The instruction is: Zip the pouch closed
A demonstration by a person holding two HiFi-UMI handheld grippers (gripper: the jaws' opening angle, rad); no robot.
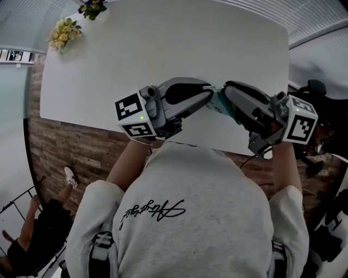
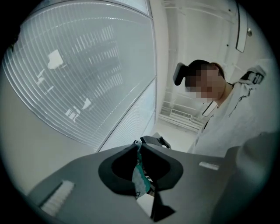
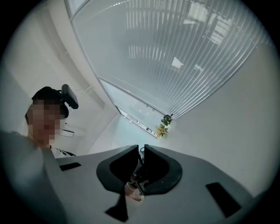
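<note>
Where the two grippers meet tip to tip, the left gripper (image 1: 209, 98) has its jaws nearly together, clamped on the one pouch (image 1: 219, 106). In the left gripper view a thin teal and white edge of the pouch (image 2: 141, 178) stands upright between the pads and hangs out below them. The right gripper (image 1: 228, 93) has its jaws almost closed as well, with only a slit left between them. In the right gripper view a small pale bit of the pouch (image 3: 132, 189) sits pinched low in that slit, though I cannot tell which part of the pouch it is.

The pouch is off the table, held in the air between the two tips. It hangs just over the table's near edge, in front of the person's chest.

Each gripper carries one marker cube, two in all. The left cube (image 1: 134, 115) and the right cube (image 1: 300, 120) sit at the outer ends, well apart from each other.

Beyond them lies one white table (image 1: 163, 43). Two bunches of flowers stand at its far left corner, a yellow bunch (image 1: 64, 32) and a purple bunch (image 1: 92, 6) just beside it. Below the table's edge is a wood floor (image 1: 81, 146), where a second person (image 1: 38, 233) sits at the lower left. Ribbed blinds (image 2: 87, 65) fill the background of both gripper views.
</note>
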